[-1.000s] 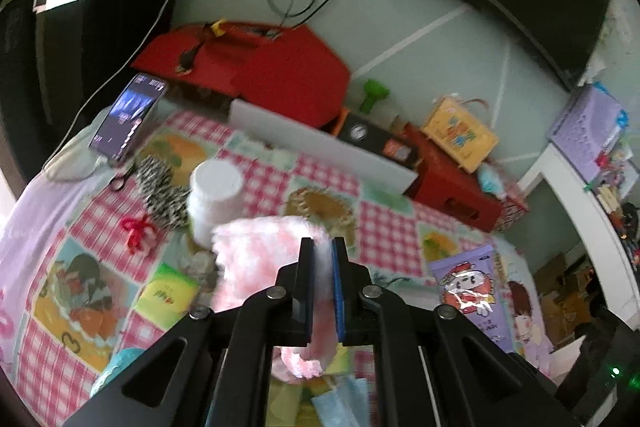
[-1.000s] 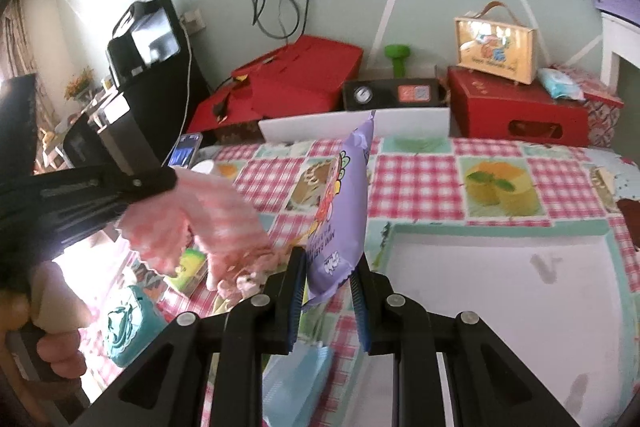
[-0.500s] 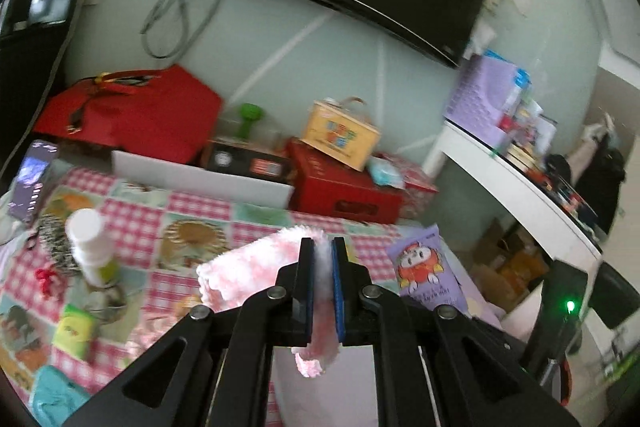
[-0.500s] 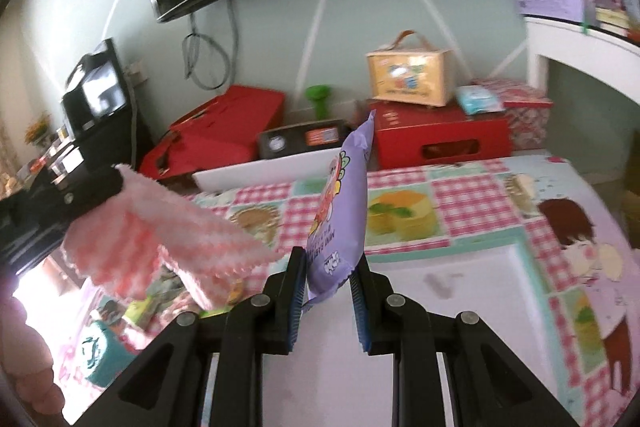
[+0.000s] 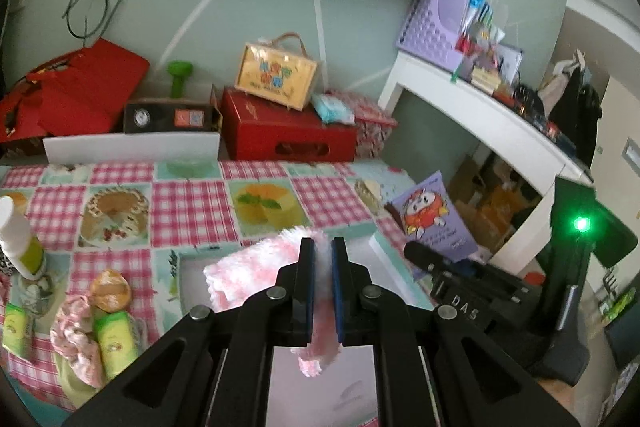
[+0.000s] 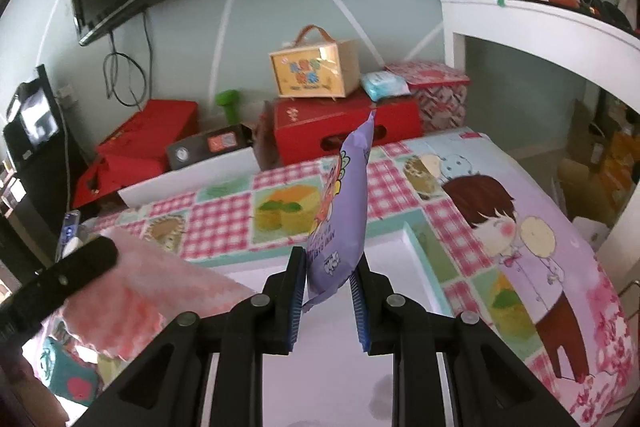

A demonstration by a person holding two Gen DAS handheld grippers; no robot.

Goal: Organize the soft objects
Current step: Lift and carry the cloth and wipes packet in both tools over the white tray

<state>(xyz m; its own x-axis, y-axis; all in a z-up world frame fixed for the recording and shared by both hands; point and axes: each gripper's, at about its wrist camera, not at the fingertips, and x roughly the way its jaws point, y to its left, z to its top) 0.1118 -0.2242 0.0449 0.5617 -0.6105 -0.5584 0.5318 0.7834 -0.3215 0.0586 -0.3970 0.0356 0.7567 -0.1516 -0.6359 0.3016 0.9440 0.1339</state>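
My left gripper (image 5: 322, 247) is shut on a fluffy pink-and-white cloth (image 5: 248, 271) and holds it above a white tray (image 5: 186, 291) with a teal rim. The cloth also shows at the left of the right wrist view (image 6: 136, 295). My right gripper (image 6: 326, 259) is shut on a purple cartoon snack pouch (image 6: 344, 203), held upright above the same tray (image 6: 416, 247). The pouch shows in the left wrist view (image 5: 434, 217), to the right of my left gripper.
Left of the tray lie a pink scrunchie (image 5: 74, 327), green packets (image 5: 110, 341), a bun (image 5: 110, 291) and a white bottle (image 5: 18, 231) on the checkered tablecloth. Red boxes (image 5: 288, 131) and a white board (image 5: 132, 147) stand behind. A white shelf (image 5: 488, 123) is right.
Both grippers have moved right over the table with their objects, coming above the white tray. The left-side clutter has slid toward the left edge of the view.
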